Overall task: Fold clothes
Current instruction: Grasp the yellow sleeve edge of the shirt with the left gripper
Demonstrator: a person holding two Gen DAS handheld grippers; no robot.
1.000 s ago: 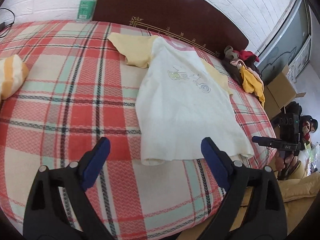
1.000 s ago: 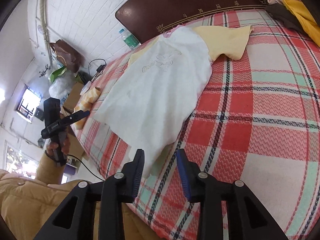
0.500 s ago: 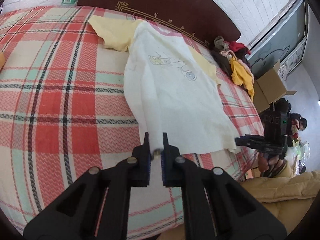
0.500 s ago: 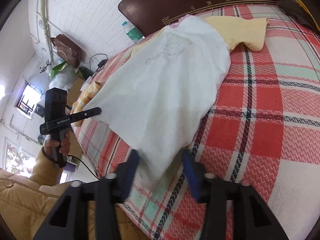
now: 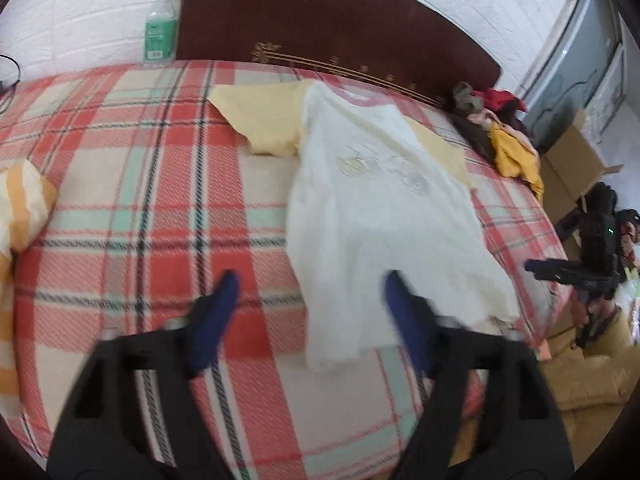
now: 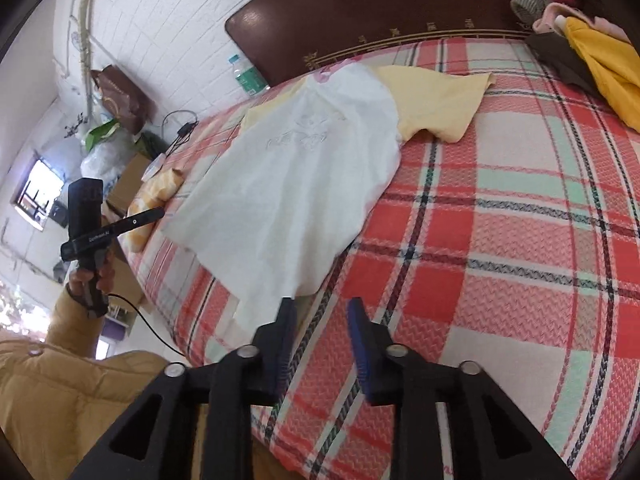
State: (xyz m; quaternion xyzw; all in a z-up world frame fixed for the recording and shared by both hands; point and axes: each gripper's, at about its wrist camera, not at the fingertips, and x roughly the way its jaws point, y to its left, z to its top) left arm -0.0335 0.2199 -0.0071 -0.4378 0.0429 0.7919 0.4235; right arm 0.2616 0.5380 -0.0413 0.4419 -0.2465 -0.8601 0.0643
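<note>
Your left hand-held gripper (image 5: 308,308) stands wide open after its jaws have just been opening, and it holds nothing; the hem of the T-shirt (image 5: 380,216) lies under and between its fingers, not pinched. Your right hand-held gripper (image 6: 322,334) is partly open, its jaws also just opened, and it is empty, just beside the other hem corner.

The T-shirt lies flat, face up, on the plaid bed (image 5: 132,184), collar toward the headboard (image 5: 340,20), yellow sleeves spread out.

To fold well, I think you should take both hem corners at the same time, pinch only the shirt and not the blanket, and lift evenly toward the collar. Farther back, a pile of clothes (image 5: 500,132) waits.
</note>
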